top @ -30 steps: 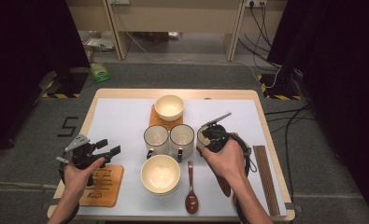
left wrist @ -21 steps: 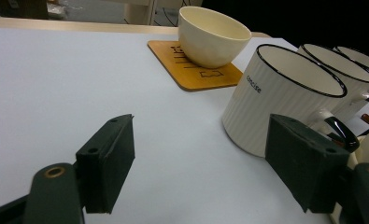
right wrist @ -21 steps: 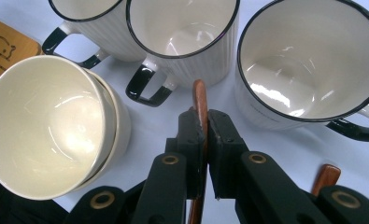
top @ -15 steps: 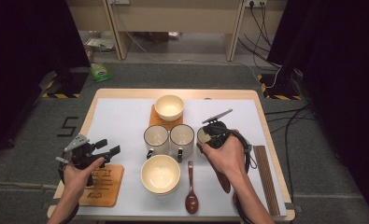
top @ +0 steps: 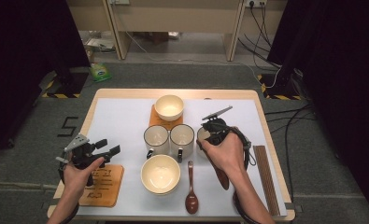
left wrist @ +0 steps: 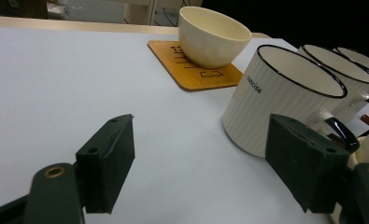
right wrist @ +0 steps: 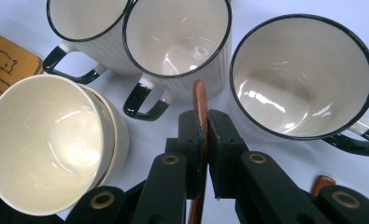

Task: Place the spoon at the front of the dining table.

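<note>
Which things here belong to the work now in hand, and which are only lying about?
In hand: right gripper, jaws shut on the thin brown wooden spoon; white black-rimmed mug beside it.
Lying about: second brown wooden spoon; near cream bowl; far cream bowl; dark chopsticks; open left gripper.

Three mugs [top: 182,138] stand in a row mid-table; behind them a bowl [top: 168,107] sits on a coaster [top: 155,119], before them another bowl [top: 160,173].
</note>
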`<state>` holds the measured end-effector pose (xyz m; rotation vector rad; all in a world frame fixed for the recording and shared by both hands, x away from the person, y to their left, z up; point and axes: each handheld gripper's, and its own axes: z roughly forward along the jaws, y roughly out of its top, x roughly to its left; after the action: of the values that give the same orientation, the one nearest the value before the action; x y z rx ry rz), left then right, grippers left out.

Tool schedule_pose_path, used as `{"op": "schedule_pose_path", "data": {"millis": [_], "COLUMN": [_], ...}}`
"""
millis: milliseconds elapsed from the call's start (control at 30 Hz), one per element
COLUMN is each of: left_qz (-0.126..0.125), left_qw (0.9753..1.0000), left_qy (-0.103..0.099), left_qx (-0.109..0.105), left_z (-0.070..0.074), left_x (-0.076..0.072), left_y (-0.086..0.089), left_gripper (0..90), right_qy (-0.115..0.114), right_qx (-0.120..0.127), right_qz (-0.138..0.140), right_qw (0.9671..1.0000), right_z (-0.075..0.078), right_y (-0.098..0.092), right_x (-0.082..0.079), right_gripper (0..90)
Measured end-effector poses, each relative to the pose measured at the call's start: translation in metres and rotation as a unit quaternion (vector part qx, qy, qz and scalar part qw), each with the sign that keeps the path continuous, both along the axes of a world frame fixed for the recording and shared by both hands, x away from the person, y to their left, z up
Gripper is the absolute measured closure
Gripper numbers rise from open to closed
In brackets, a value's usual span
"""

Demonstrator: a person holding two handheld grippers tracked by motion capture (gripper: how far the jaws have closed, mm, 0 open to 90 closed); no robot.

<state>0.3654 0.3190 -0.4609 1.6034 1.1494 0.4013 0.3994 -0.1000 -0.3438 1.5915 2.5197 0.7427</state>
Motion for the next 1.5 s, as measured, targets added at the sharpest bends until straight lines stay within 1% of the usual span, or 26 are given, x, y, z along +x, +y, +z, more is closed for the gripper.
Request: {"op": "schedule_pose_path", "data": {"millis": [133,467,800,1500], "left_qz": [0.001,0.001,-0.001,0.001], "left_qw": [1.0000,1.0000,1.0000,1.0000], "left_qy": [0.000,0.000,0.002,0.001], "left_qx": [0.000,0.000,0.001,0.000], "left_z": [0.000,0.000,-0.001,-0.001], "left_x": [0.000,0.000,0.000,0.001], "left_y": [0.001,0.001,0.000,0.002], "left_gripper": [23.6,23.5,23.5,23.5], "right_qy": [0.003,-0.005,-0.006,-0.013], "right_qx": [0.002,0.003,0.008,0.007], "right_qz": [-0.005,-0.009,-0.015,-0.013], "right_qw": [1.0000,0.9999,0.9998,0.9998], "right_z": [-0.001,0.003,0.006,0.013], "right_y": [0.000,-0.002,-0.003,0.002], "right_x": [0.002,0.006,0.011,0.020], "right_gripper": [84.3,84.3,84.3,84.3]}}
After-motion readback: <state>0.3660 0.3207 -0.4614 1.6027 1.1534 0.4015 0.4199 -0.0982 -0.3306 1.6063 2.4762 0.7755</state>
